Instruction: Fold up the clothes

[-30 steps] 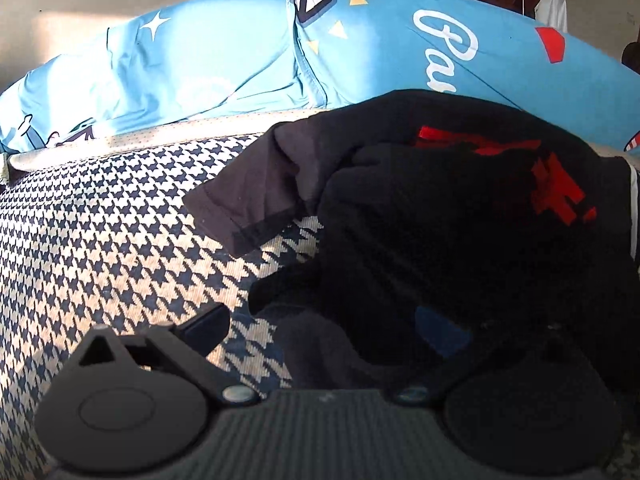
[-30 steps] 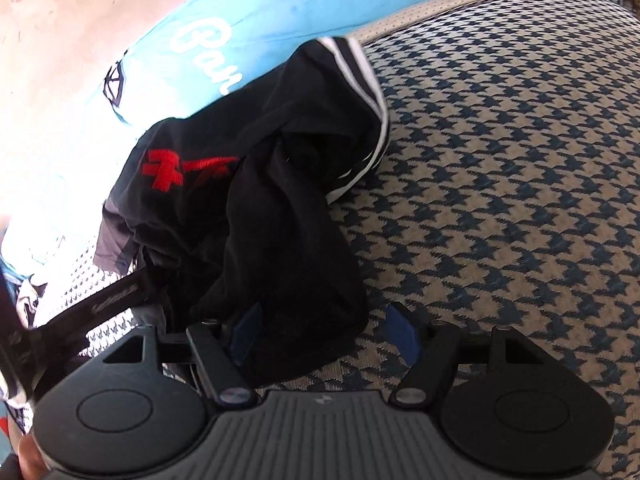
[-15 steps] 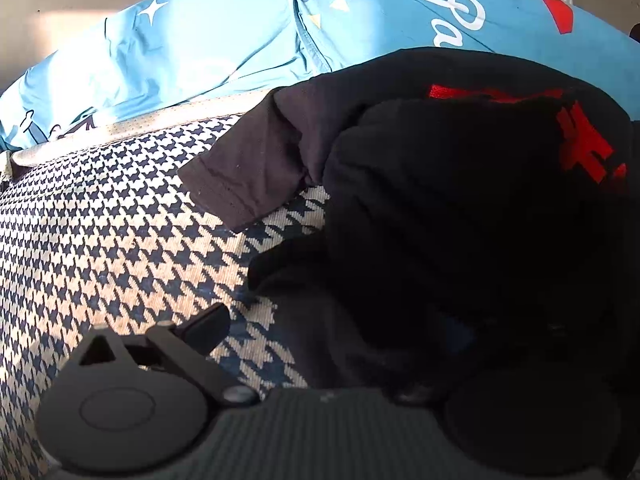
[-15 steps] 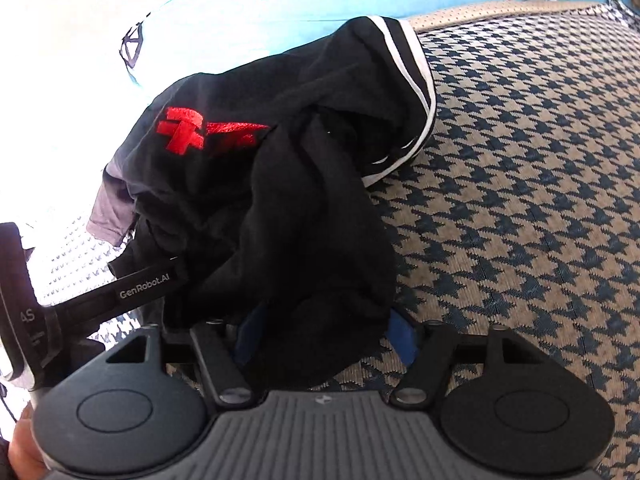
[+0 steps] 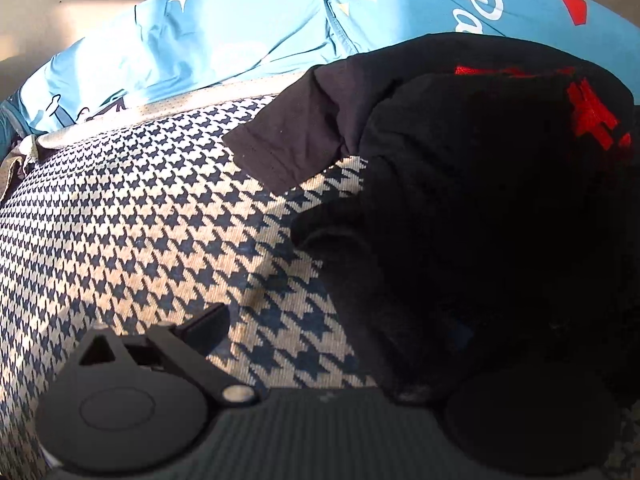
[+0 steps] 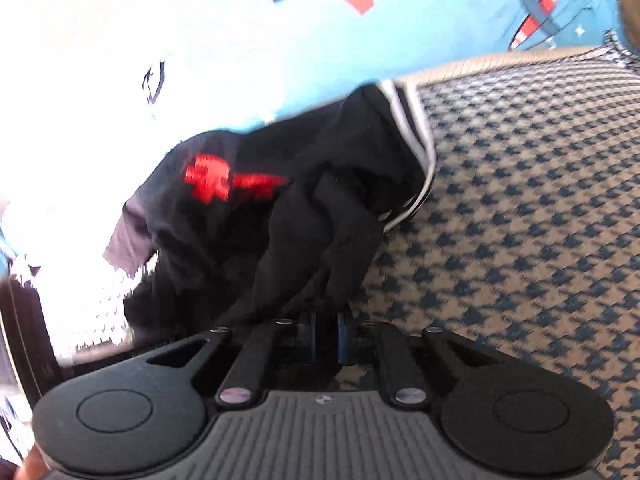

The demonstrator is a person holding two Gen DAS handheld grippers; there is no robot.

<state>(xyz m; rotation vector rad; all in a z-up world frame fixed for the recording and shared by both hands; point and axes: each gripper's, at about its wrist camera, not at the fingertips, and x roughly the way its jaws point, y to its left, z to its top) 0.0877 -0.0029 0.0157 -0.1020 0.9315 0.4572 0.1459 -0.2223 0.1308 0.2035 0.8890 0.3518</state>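
Observation:
A crumpled black garment point(image 5: 480, 208) with a red print point(image 5: 592, 120) lies on the houndstooth bed cover point(image 5: 120, 216). One sleeve point(image 5: 288, 148) is spread to the left. My left gripper point(image 5: 340, 328) is open at the garment's near edge; its left finger point(image 5: 208, 324) rests over bare cover and its right finger is hidden under the cloth. In the right wrist view the same garment point(image 6: 256, 216) shows white stripes point(image 6: 424, 148) along its right side. My right gripper point(image 6: 326, 328) is shut on a pulled-up fold of the black cloth.
A bright blue printed quilt point(image 5: 240, 36) runs along the far side of the bed. Houndstooth cover point(image 6: 540, 208) stretches to the right of the garment. Strong sunlight washes out the left of the right wrist view. A fingertip point(image 6: 32, 460) shows at the bottom left.
My right gripper went from open around the near fold to shut on it, and the cloth is drawn taut towards it. The garment now covers the left gripper's right finger.

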